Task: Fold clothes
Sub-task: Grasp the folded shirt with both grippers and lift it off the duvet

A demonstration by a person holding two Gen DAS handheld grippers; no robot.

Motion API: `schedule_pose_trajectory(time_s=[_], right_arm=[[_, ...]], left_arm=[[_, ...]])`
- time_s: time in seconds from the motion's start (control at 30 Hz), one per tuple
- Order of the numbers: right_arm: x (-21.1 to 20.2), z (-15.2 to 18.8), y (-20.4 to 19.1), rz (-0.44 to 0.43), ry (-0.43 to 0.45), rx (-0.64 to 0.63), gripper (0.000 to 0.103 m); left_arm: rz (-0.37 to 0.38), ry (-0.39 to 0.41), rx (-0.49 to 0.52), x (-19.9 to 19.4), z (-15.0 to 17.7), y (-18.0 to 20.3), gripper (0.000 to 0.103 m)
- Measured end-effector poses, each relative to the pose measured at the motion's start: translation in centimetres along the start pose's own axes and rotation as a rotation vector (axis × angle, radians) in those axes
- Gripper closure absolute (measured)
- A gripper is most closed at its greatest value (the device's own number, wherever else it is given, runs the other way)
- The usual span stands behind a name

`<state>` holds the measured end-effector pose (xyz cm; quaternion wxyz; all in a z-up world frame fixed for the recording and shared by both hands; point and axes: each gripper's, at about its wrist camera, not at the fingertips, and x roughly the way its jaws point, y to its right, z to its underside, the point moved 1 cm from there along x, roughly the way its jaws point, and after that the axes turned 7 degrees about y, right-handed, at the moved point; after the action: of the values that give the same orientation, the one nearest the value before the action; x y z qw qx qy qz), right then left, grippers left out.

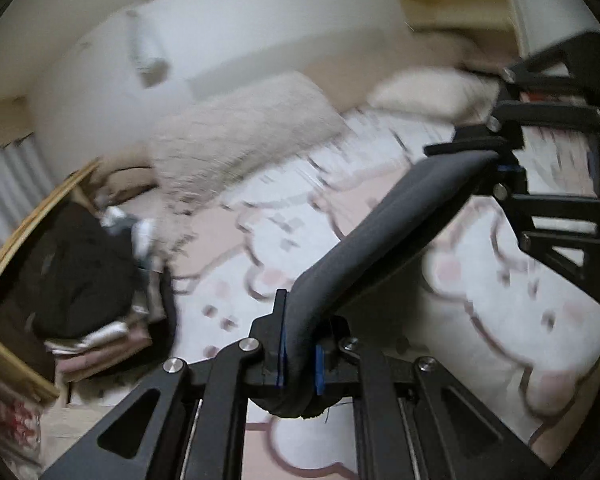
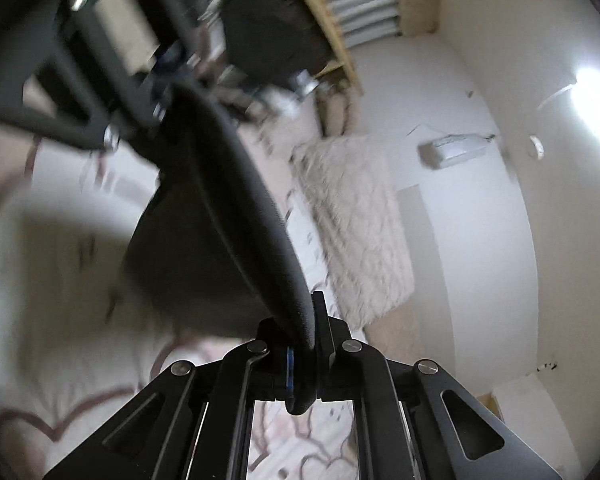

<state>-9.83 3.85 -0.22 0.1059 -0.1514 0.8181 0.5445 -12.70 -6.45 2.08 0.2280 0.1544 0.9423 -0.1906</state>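
Covering the bed (image 1: 500, 320) was a pink cartoon-print sheet, with white walls (image 2: 480, 240) beyond. Both the left gripper (image 1: 300, 360) and right gripper (image 2: 304, 360) were clamped on a dark garment (image 1: 380, 232) stretched between them above mid-bed, clear of its edges.

Bed with a cartoon-print cover

On the bed (image 1: 480, 320) lie a fluffy cream blanket (image 1: 244, 140) near its far edge and a pillow (image 1: 428, 92) at the far corner.

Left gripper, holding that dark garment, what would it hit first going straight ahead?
Probably the bedspread; the left gripper points down along the dark garment towards it. Blur makes depth uncertain.
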Motion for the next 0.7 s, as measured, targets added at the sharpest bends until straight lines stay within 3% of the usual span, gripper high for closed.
schedule_pose_trajectory(time_s=[0.1,0.23,0.43,0.6,0.7], right_arm=[[-1.8,-5.4,5.1,-0.026,0.057,0.078,0.095],[-4.2,-11.9,7.6,-0.038,0.13,0.124,0.095],[-4.0,-24.1,7.1,-0.125,0.181,0.232,0.095],[-1.9,-30.8,4.4,-0.235,0.159,0.338,0.095],[-0.3,-33.7,3.1,-0.244,0.146,0.357,0.095]], left_arm=[[-0.049,0.052,-0.061,-4.3,-2.3,-4.9,0.093],[-0.15,0.087,-0.08,-9.3,-3.4,-11.1,0.093],[-0.3,0.066,-0.138,-12.8,-2.2,-20.6,0.093],[-0.34,0.051,-0.273,-12.4,0.5,-27.6,0.093],[-0.346,0.05,-0.331,-11.4,2.2,-30.7,0.093]])
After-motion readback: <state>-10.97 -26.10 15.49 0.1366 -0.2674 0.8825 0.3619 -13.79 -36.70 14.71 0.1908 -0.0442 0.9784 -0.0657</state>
